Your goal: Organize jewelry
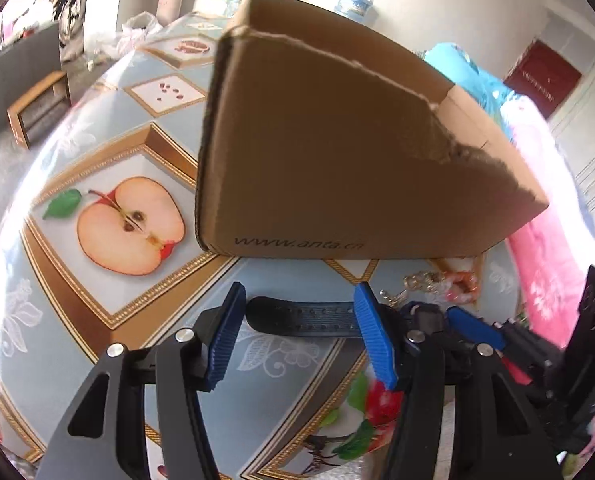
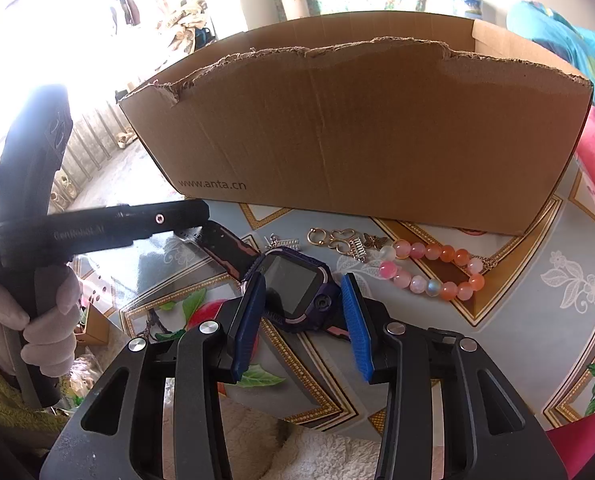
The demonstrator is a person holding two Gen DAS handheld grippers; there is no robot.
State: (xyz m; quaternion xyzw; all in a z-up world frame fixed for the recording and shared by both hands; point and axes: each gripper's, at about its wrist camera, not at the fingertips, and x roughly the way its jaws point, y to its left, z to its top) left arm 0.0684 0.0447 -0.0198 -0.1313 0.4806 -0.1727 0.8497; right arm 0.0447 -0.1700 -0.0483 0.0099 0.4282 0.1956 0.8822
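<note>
A purple smartwatch [image 2: 293, 284] lies on the fruit-print tablecloth in front of a torn cardboard box [image 2: 357, 128]. My right gripper [image 2: 304, 280] is shut on the watch body, with a blue pad at each side. The watch's black strap [image 1: 301, 320] stretches out to the left. It lies across the gap just past my left gripper [image 1: 300, 300], which stands open, its pads clear of the strap. A pink and orange bead bracelet [image 2: 437, 272] and small gold pieces [image 2: 337, 240] lie near the box's base. The inside of the box is hidden.
A gloved hand [image 2: 49, 312] holds the left gripper's handle at the left of the right wrist view. The cardboard box [image 1: 337, 152] stands tall right behind the jewelry. A pink blanket [image 1: 545, 264] lies past the table's right edge. A small wooden stool [image 1: 37, 108] stands on the floor to the left.
</note>
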